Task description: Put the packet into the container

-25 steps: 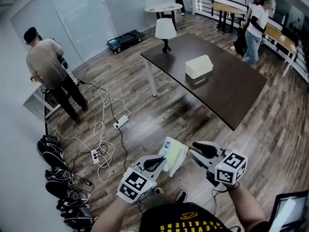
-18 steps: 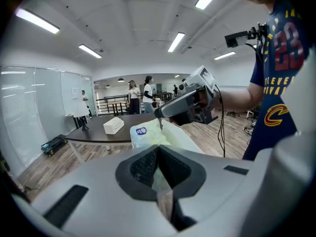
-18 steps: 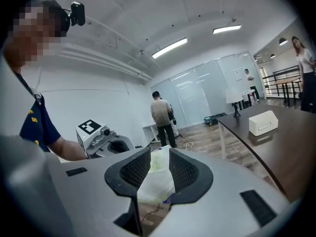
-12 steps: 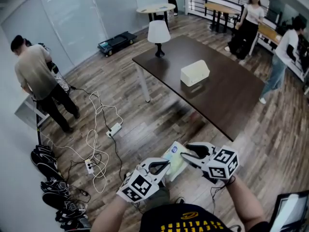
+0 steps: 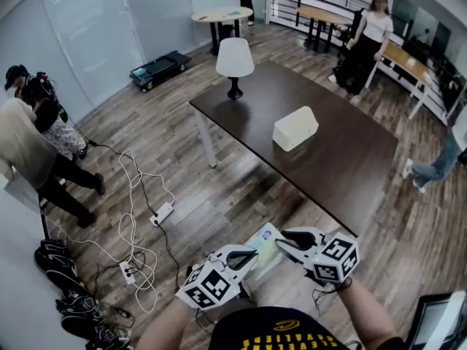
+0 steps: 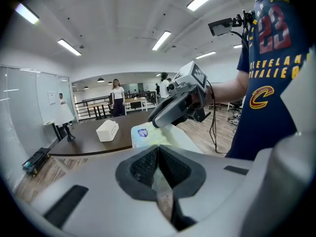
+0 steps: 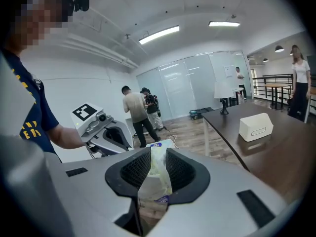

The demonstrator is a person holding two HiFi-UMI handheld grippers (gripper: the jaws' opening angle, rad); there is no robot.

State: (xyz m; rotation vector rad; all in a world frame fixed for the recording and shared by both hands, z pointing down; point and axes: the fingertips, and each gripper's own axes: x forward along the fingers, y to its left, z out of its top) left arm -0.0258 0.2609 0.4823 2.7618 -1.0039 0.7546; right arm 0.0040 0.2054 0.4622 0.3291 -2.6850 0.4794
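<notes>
since a second ago the table has drawn nearer and more central in the head view, and both grippers with the packet have dropped lower in the frame. the packet (image 5: 264,246), pale yellow-green with a blue mark at its far corner, is held in the air low in the head view, short of the table's near edge and above the wooden floor. the left gripper (image 5: 252,254) is clamped tight on its near edge. the right gripper (image 5: 282,238) has the packet's other side between its pads; its jaws have just been closing and now press on it. well beyond stands the dark table (image 5: 350,162), with the white container (image 5: 295,128) near its middle and a white lamp (image 5: 234,58) at the far corner. white cables (image 5: 139,195) trail across the floor at left.
</notes>
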